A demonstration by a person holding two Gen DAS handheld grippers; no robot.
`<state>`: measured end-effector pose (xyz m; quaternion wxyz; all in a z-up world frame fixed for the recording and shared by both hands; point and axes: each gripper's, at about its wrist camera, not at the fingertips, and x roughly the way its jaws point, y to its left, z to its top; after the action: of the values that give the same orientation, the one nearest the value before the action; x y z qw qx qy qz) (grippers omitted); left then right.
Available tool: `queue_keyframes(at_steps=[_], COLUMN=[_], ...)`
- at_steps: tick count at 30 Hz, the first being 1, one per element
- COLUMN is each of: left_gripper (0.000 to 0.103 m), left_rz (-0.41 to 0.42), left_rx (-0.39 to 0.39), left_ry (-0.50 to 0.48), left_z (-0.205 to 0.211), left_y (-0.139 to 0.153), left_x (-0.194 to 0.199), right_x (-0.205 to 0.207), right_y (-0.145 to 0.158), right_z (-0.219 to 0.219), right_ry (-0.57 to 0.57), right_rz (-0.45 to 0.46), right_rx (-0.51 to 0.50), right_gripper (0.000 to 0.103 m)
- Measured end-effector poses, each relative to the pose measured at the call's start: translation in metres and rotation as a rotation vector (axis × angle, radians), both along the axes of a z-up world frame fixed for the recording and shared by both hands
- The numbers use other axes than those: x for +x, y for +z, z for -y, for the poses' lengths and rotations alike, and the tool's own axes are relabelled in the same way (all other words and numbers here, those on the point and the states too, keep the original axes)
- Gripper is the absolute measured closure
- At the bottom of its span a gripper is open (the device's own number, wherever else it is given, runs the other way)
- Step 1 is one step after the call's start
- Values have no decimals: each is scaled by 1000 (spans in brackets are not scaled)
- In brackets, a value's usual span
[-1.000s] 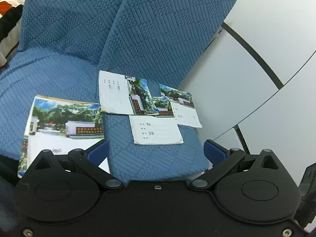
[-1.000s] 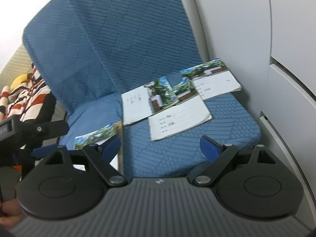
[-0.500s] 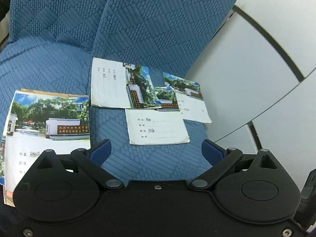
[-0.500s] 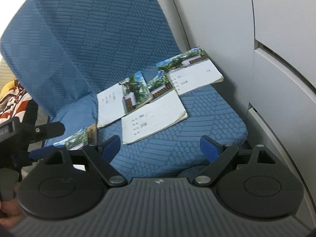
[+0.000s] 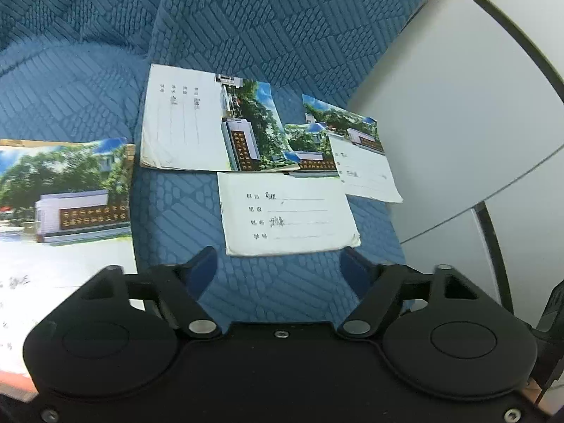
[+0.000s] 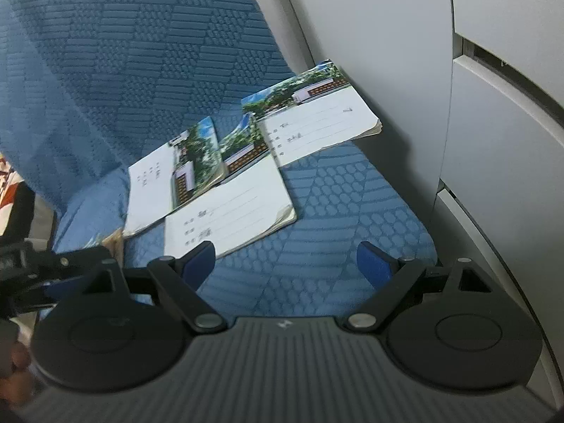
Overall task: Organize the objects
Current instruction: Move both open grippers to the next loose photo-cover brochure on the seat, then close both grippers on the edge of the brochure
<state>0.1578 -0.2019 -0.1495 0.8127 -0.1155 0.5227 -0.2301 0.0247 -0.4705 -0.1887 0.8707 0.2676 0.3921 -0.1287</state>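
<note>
Four notebooks: they lie on the blue seat (image 5: 176,218), three in a bunch and one off to the left.
Front notebook (image 5: 287,211): flat and white side up, just ahead of the left tongs; its top part is tucked under the turned notebook.
Turned notebook (image 5: 208,127): lies sideways behind it; its writing is too small to read.
Far notebook (image 5: 352,151): sits near the white wall (image 5: 458,105), its left edge over the middle one.
Big notebook (image 5: 60,211): cut off by the left edge and blurry; its near part is hidden behind the black tongs body.
Left tongs (image 5: 278,268): partly open, jaws have just been closing, nothing between them, only bare seat.
Right tongs (image 6: 285,261): wide open, holding nothing; the left blue finger (image 6: 199,259) covers a corner of the front notebook in this view.
Hand: a bit of a blurry hand (image 6: 14,363) shows at the far left edge of the right view.
</note>
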Motion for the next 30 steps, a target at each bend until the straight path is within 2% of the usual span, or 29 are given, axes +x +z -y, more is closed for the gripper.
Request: queue_keyframes(at_steps=[1,3,4,5,8,11,15,22,26,28,30], left_gripper=[38,51,54,58,62,62,61,60,59,59,60], left_rz=[-9,-34,-41,-54,-94,-117,-133,-161,-160,-182,-228], left_rx=[-12,-41,-49,-50,-61,-48,-22,-19,-48,-87,-157], left_ry=[7,20,24,30,50,68,77,68,89,109,140], left_z=[0,0,1,1,0,-1,-3,3,5,4,0], left_y=[-4,-15,-20,-26,-42,-54,-62,-73,-77,-80,-86], left_x=[4,13,18,23,34,42,46,47,51,54,58], right_x=[3,9,12,15,25,37,51,64,66,66,66], right_y=[-4,-11,-14,-18,-28,-35,-44,-55,-57,-58,-60], right_z=[2,6,7,9,15,17,19,19,22,24,24], right_ry=[-2,-5,-6,-8,-14,-6,17,50,52,48,49], right_rz=[3,6,5,8,9,14,-2,-21,-9,-1,8], right_rx=[-1,1,4,10,39,39,28,9,48,69,90], right_gripper=[14,17,18,22,28,36,56,68,73,73,74])
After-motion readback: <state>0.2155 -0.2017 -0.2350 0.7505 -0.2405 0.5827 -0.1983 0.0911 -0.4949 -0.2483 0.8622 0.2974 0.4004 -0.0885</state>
